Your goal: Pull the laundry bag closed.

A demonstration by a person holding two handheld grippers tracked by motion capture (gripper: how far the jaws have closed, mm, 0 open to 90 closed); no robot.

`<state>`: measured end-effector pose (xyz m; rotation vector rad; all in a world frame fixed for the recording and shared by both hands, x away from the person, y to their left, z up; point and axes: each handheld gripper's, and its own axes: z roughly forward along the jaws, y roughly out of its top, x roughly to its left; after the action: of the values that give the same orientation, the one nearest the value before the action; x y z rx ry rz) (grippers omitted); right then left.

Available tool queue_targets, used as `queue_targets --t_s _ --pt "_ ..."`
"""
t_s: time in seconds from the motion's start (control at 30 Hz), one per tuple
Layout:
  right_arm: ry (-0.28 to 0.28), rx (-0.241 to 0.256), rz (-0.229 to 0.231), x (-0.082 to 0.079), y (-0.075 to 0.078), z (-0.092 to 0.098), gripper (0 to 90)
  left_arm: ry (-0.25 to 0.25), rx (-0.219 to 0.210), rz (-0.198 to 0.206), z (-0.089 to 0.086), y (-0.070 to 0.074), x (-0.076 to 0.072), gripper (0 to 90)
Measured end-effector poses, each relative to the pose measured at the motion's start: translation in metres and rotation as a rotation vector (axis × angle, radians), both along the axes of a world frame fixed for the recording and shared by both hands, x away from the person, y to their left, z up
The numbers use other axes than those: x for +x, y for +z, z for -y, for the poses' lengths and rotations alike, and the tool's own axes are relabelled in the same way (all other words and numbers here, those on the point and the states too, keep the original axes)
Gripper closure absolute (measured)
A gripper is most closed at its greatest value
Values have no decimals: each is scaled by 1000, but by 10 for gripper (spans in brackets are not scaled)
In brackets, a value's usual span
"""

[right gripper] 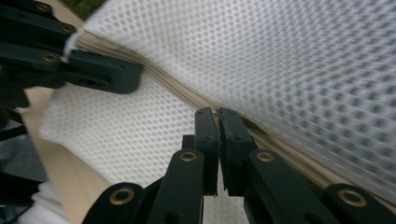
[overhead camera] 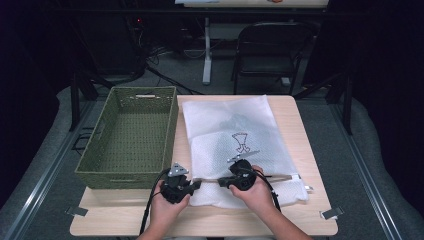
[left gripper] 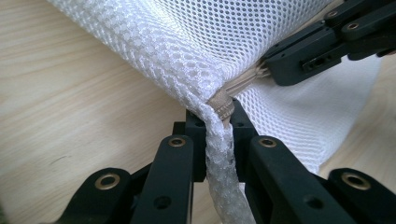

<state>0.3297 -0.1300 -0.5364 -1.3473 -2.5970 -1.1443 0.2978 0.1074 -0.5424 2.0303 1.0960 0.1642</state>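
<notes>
A white mesh bag [overhead camera: 230, 135] lies flat on the wooden table [overhead camera: 300, 220], with dark contents and a small printed figure showing through it. A beige zipper [overhead camera: 280, 176] runs along the bag's near edge. My left gripper [overhead camera: 198, 183] is shut on the bag's near-left corner, where mesh [left gripper: 154, 42] and the zipper end [left gripper: 223, 103] are pinched between the jaws of the left gripper [left gripper: 218, 119]. My right gripper [overhead camera: 220, 182] is just to its right, and in its own view the right gripper [right gripper: 218, 114] is shut on the zipper seam [right gripper: 177, 91]. The two grippers point at each other, a short gap apart.
A green woven basket [overhead camera: 131, 135] stands left of the bag, touching its edge. Metal clips [overhead camera: 331, 213] sit at the table's near corners. Beyond the table's far edge are a folding chair [overhead camera: 270, 50] and a white stand leg [overhead camera: 206, 50].
</notes>
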Motion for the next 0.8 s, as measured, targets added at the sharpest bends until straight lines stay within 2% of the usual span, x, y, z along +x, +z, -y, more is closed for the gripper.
queue_targets --t_s 0.1,0.23,0.3,0.43,0.47,0.8 --pt "-16 18 -17 1 0 7 871 7 -7 0 -2 1 0 837" --pt "-14 17 -16 0 2 13 871 3 3 -1 -1 2 -1 837" --pt "-19 -1 -6 -1 3 15 871 4 3 -2 -1 2 -1 837" --pt "-24 18 -20 -2 4 20 870 1 3 4 0 3 -1 837" --pt "-26 5 -11 -2 5 21 871 5 -4 -3 0 3 -2 837" --pt "-24 13 -16 -3 6 24 871 -6 -6 5 -1 4 -2 837"
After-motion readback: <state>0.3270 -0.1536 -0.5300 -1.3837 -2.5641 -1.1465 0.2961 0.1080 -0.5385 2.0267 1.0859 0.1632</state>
